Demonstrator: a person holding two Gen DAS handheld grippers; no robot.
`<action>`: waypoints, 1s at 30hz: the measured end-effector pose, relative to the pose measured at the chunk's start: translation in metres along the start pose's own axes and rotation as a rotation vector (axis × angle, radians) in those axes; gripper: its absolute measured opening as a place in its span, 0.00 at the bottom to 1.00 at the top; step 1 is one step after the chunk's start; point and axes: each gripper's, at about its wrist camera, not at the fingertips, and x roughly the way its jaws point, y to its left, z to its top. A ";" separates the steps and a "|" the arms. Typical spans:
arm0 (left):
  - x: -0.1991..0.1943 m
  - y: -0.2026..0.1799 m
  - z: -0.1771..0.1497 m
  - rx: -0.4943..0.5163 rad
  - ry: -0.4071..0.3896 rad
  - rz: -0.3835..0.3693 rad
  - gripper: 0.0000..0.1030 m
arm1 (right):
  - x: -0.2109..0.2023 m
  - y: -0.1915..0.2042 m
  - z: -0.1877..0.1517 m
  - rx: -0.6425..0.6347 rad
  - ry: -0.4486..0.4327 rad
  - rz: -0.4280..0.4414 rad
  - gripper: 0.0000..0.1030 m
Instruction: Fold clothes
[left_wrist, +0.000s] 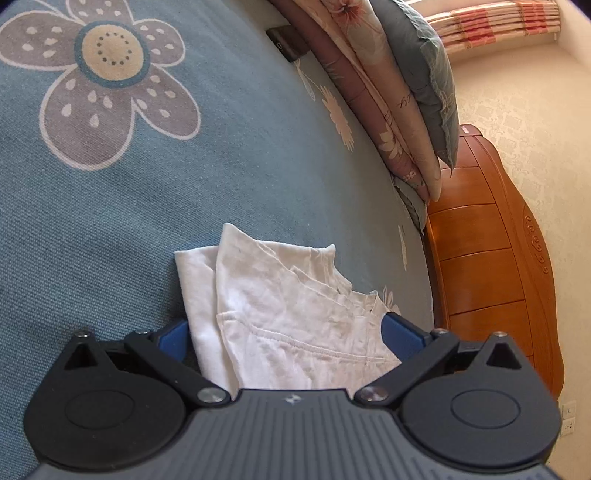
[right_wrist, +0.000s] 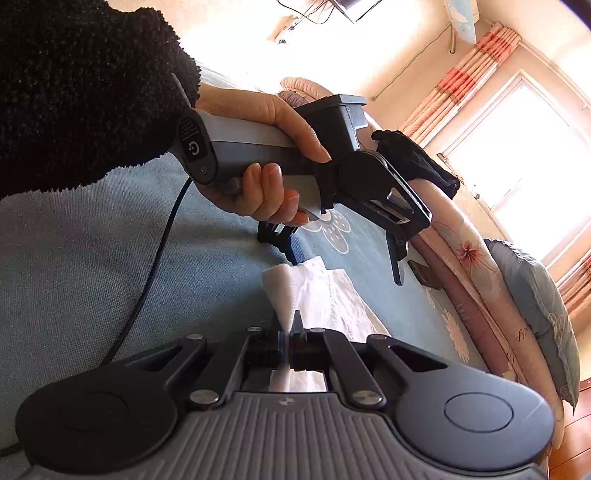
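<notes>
Left wrist view: left gripper (left_wrist: 288, 332) jaws spread wide, white garment (left_wrist: 291, 314) bunched between them on the blue floral bedspread (left_wrist: 147, 184), nothing clamped.

Right wrist view: right gripper (right_wrist: 287, 334) pinched tight on a garment corner, lifted off the bed. Layers overlap, edges ragged; looks mid-fold, not yet a tidy stack.

No readable words; power symbol on tool handle end (right_wrist: 194, 149); illegible script on pillow (left_wrist: 405, 100).
</notes>
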 end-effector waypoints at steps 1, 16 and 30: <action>0.001 -0.001 0.001 0.012 0.000 0.006 0.99 | -0.001 0.001 0.000 0.005 -0.002 0.003 0.03; -0.003 -0.006 0.009 0.091 -0.024 0.200 0.16 | -0.008 0.010 -0.007 0.039 0.003 0.014 0.03; -0.010 -0.044 0.003 0.101 -0.093 0.272 0.11 | -0.008 -0.004 -0.012 0.187 0.007 0.018 0.03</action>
